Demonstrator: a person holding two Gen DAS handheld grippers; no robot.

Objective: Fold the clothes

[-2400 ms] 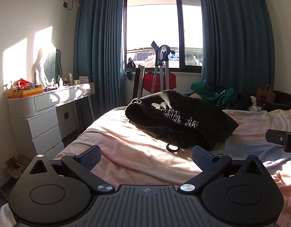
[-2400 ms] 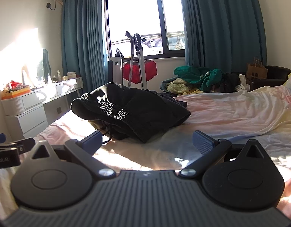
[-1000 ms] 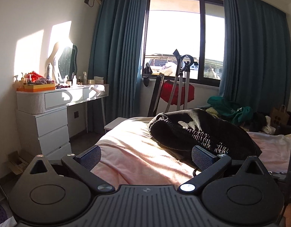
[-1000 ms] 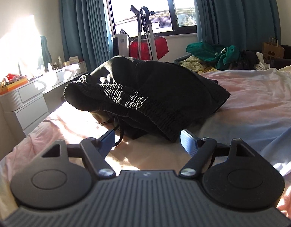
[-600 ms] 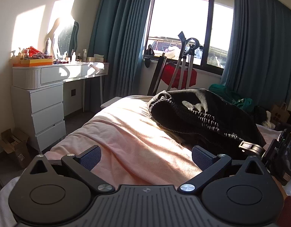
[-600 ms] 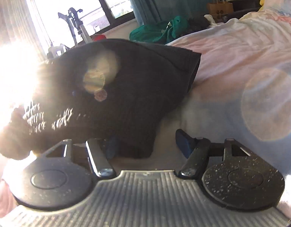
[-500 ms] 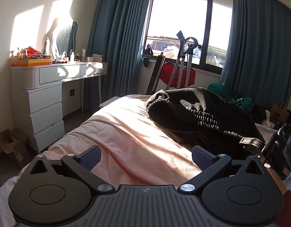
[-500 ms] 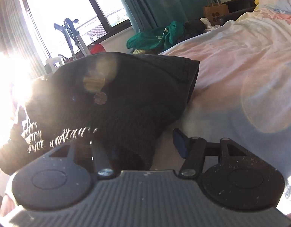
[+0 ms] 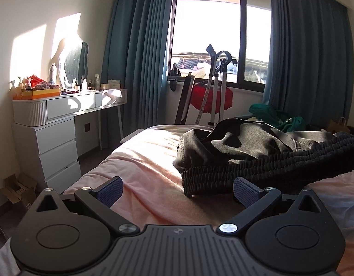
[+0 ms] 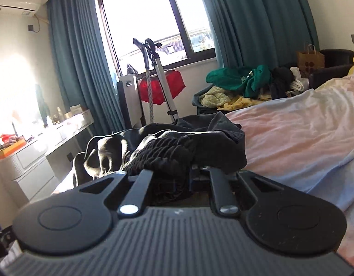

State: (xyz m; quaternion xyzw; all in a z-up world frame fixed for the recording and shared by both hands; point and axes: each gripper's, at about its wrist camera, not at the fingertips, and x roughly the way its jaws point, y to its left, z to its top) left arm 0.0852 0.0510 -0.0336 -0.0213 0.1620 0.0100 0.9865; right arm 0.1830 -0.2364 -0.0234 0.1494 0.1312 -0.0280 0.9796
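A crumpled black garment [image 9: 264, 151] with a ribbed elastic waistband lies on the pink bed [image 9: 149, 161]. Its waistband stretches up and off to the right in the left wrist view. My left gripper [image 9: 177, 189] is open and empty, low over the bed, just in front of the waistband's near end. My right gripper [image 10: 182, 184] is shut on the bunched waistband of the black garment [image 10: 167, 151] and holds it lifted off the bed [image 10: 303, 138].
A white dresser [image 9: 52, 133] with bottles and a mirror stands left of the bed. A garment steamer [image 9: 216, 92] and a red item stand under the window. A pile of green and yellow clothes [image 10: 241, 85] and a paper bag [image 10: 310, 61] lie beyond the bed.
My right gripper has closed on the garment's waistband and lifted it, pulling it taut to the right. My left gripper has moved closer to the waistband and stays open.
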